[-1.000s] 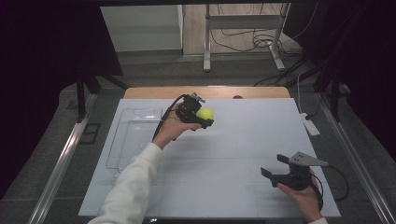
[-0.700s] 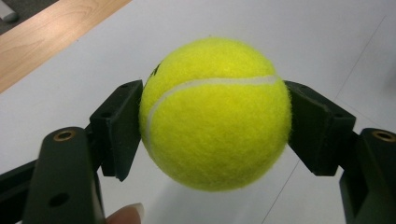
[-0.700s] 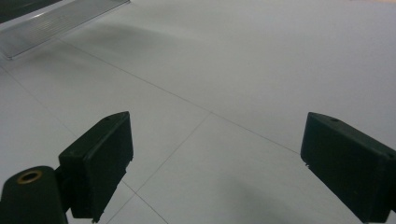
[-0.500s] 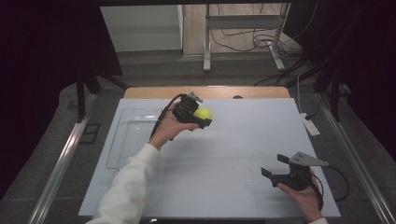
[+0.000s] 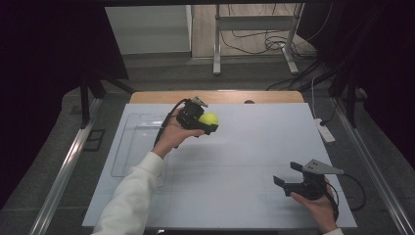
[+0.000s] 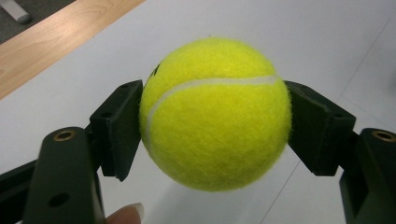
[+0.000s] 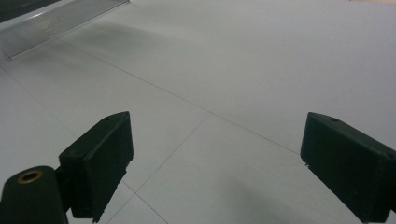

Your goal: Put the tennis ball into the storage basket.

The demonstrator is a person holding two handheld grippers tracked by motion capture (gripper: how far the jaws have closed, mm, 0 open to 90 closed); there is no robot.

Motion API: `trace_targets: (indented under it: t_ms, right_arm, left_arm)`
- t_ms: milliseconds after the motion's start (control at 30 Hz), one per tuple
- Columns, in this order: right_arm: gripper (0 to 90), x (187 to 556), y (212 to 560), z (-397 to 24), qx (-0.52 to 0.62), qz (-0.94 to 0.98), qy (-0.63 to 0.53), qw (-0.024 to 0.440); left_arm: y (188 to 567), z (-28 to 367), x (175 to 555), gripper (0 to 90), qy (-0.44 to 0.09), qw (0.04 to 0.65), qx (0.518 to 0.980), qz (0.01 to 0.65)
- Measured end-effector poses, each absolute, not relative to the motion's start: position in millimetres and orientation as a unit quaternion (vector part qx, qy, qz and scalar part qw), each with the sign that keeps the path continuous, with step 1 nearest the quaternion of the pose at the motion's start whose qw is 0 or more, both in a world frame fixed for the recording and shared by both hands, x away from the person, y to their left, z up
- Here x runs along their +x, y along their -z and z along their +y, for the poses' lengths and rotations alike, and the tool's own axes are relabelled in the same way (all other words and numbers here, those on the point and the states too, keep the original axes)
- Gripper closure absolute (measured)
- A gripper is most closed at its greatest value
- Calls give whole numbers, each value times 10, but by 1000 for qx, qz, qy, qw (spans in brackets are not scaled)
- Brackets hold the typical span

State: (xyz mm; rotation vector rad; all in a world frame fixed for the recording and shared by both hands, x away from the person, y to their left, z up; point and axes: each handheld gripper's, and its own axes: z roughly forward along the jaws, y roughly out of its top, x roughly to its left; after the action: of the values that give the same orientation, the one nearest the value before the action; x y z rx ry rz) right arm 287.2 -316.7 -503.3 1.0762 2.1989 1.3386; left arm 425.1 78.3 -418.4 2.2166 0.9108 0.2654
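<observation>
A yellow tennis ball (image 5: 209, 119) is held above the white table top near its far middle, with my left gripper (image 5: 207, 122) shut on it. In the left gripper view the ball (image 6: 215, 114) sits squarely between both black pads (image 6: 119, 126), off the surface. My right gripper (image 5: 288, 175) rests low near the table's front right, its jaws wide apart. In the right gripper view nothing lies between its fingers (image 7: 100, 161), just bare white board.
A clear plastic tray (image 5: 131, 147) lies on the left part of the white board (image 5: 244, 156); its corner shows in the right gripper view (image 7: 51, 23). A wooden table edge (image 5: 230, 97) runs along the far side. A white power strip (image 5: 325, 130) lies off the right edge.
The left gripper with the ball has drifted slightly, a little up and toward the far side. The right gripper has kept still.
</observation>
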Motion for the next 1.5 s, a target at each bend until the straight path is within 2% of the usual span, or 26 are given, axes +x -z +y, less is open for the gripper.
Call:
trace_targets:
  t_ms: [1500]
  right_arm:
    - [95, 2873, 5033, -3178, 384, 774, -473, 175]
  left_arm:
    - [4038, 1157, 4053, 265, -136, 375, 839, 368]
